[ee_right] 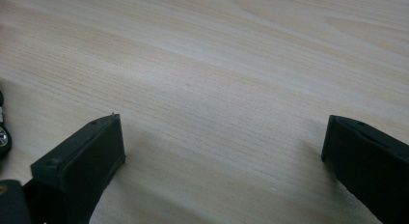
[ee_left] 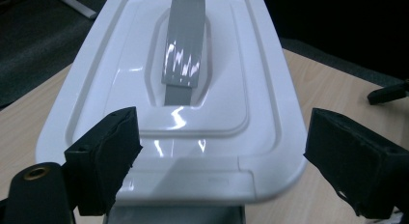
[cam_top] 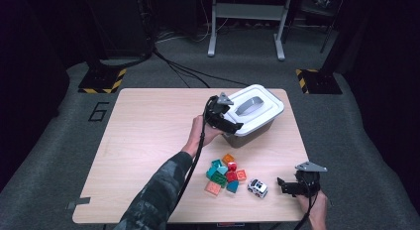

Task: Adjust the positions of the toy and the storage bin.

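A grey bin (cam_top: 236,139) with a white lid (cam_top: 265,112) and a grey handle (cam_top: 246,107) stands at the table's far right. My left gripper (cam_top: 232,125) hovers at the lid's near corner, open. In the left gripper view the lid (ee_left: 120,64) and its handle (ee_left: 183,45) lie just beyond the left gripper (ee_left: 222,151), whose jaws stand wide with nothing pressed between them. My right gripper (cam_top: 286,185) rests low near the front right corner, open. In the right gripper view, bare wood lies between the right gripper's (ee_right: 222,151) jaws.
A heap of several coloured toy blocks (cam_top: 225,174) lies front of centre on the wooden table (cam_top: 148,126). A small white toy car (cam_top: 257,188) sits between the heap and my right gripper; its wheel (ee_right: 2,134) shows at the left edge. Table legs and cables stand on the floor beyond.
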